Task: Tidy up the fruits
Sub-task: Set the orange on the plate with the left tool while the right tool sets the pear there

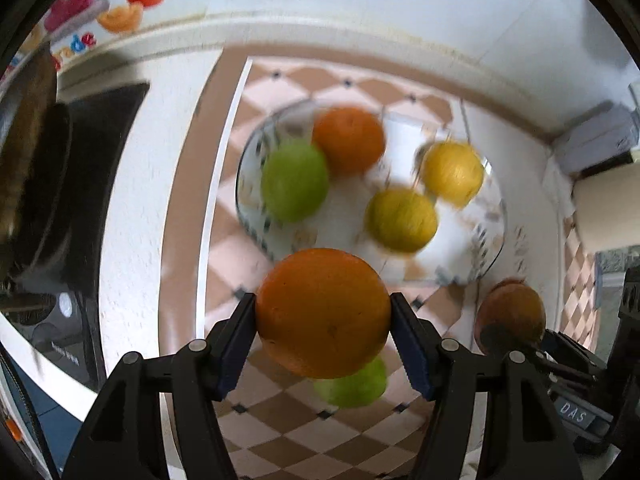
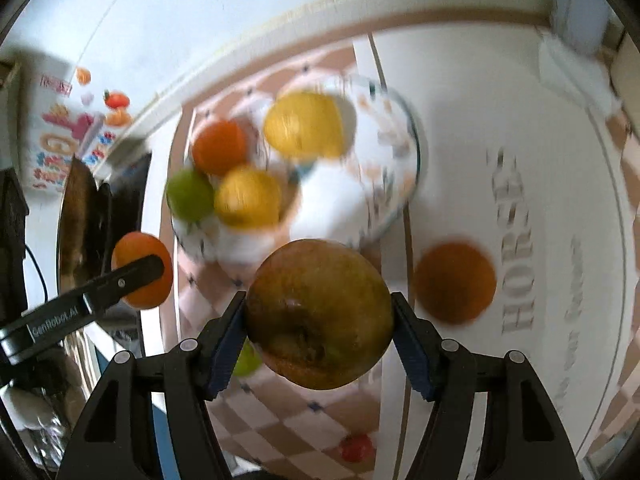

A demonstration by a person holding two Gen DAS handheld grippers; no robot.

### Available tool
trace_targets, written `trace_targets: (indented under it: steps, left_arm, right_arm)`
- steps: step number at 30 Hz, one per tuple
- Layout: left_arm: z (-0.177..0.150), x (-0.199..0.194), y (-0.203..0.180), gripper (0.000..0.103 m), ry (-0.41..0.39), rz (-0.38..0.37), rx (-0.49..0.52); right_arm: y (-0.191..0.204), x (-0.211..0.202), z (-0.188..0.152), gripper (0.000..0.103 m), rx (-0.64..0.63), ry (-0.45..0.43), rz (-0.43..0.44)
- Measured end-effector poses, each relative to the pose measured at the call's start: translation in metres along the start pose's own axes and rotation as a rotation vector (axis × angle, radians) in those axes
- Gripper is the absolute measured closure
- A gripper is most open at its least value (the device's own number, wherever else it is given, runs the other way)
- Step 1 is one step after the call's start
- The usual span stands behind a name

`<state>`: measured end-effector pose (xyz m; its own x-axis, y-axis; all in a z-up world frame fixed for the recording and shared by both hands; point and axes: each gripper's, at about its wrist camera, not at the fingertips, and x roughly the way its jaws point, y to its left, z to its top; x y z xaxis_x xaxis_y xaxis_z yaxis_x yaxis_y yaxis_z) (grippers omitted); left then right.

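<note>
Orange (image 1: pixel 323 312) clamped in left gripper (image 1: pixel 323 316), brown pear (image 2: pixel 319 314) in right gripper (image 2: pixel 319 316) (both pinched firmly): lower gently toward 12 o'clock plate (image 1: pixel 486 256).

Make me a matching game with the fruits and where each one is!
Things:
1. orange
2. brown pear
3. green apple
4. small red fruit

Places:
A. on the plate
B. on the checkered cloth, near the bottom of the right view
C. in the left gripper
D. in the right gripper

Pairs: 1-C, 2-D, 3-A, 4-B
</note>
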<state>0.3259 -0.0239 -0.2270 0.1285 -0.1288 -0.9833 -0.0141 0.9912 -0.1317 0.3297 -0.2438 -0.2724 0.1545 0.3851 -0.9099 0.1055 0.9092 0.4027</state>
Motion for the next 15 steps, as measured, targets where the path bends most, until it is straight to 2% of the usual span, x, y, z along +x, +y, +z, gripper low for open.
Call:
trace_targets:
  steps: [6, 15]
  left_arm:
    - [0.035, 0.018, 0.003, 0.04, 0.029, 0.012, -0.005]
    - [0.055, 0.04, -0.004, 0.04, 0.075, 0.066, 0.012]
  right_arm:
    - [0.002, 0.012, 0.042, 0.032, 0.016, -0.016, -0.032]
    - [0.002, 0.033, 0.051, 0.032, 0.015, 0.017, -0.07]
